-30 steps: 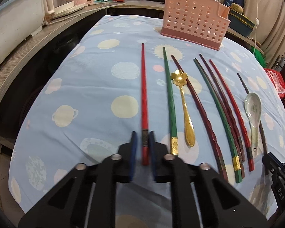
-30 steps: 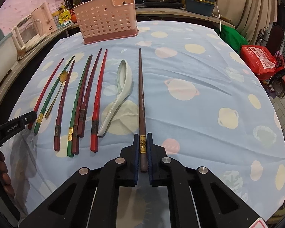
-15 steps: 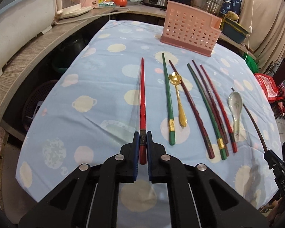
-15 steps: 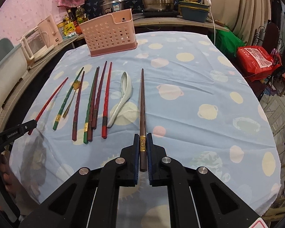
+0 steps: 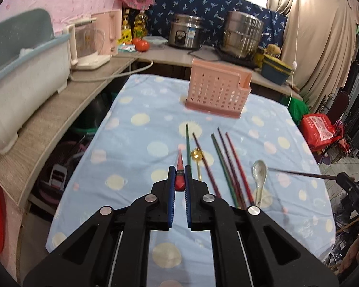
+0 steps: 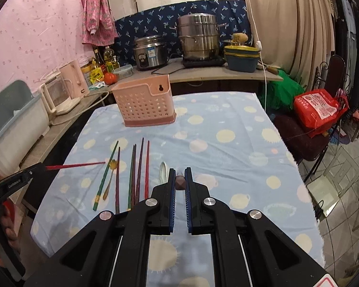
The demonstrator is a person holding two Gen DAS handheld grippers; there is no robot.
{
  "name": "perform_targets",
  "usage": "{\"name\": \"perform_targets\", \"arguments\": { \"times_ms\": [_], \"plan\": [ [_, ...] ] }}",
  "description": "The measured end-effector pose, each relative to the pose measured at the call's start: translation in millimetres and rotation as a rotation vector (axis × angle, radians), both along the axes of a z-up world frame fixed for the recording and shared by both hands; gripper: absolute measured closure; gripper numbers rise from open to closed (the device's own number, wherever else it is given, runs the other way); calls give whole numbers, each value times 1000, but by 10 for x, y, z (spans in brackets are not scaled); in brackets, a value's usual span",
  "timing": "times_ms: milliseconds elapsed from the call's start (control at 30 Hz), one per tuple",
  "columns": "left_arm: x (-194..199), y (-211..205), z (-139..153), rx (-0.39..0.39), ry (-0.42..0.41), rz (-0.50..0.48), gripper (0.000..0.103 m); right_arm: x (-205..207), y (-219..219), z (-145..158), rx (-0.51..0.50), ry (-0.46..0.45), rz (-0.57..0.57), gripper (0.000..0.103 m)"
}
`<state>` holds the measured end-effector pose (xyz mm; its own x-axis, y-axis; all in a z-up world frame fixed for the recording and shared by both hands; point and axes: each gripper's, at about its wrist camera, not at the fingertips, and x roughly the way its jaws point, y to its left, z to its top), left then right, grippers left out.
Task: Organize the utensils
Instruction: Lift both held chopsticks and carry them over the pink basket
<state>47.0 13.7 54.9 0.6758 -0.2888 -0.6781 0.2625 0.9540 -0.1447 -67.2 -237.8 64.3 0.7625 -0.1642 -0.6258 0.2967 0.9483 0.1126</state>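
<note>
A red chopstick point(image 5: 180, 167) is held clear of the cloth, pointing away, as is a dark brown chopstick point(image 6: 180, 183). Five chopsticks stay flat on the cloth: one green point(image 6: 105, 174), then a gold spoon point(image 6: 110, 174), then a dark red point(image 6: 117, 179), a green point(image 6: 131, 177), a dark maroon point(image 6: 139, 167) and a red point(image 6: 147, 167). A white ceramic spoon point(image 5: 260, 175) lies rightmost. A pink perforated holder point(image 6: 144, 104) stands upright at the far end.

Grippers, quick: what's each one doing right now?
Left gripper: closed on the red chopstick, lifted off the cloth.
Right gripper: closed on the dark brown chopstick, also lifted.
</note>
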Motion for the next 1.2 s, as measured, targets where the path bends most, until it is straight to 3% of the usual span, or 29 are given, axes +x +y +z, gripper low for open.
{"name": "perform_targets", "arguments": {
  "times_ms": [433,900,1067,1200],
  "plan": [
    [714,-223,886,-43,-150,-24,96,725,-341,819,-49,-134,-6,96],
    [1914,-679,1848,-129,-367,-1,96,2133,-489,1511,-26,-311,42,96],
    [2344,-901,1820,-136,-378,-3,96,2610,-496,1529,-32,-345,56,96],
    [2597,-1005,1537,-118,-329,-2,96,2907,-583,1341,-3,-328,58,96]
  ]
}}
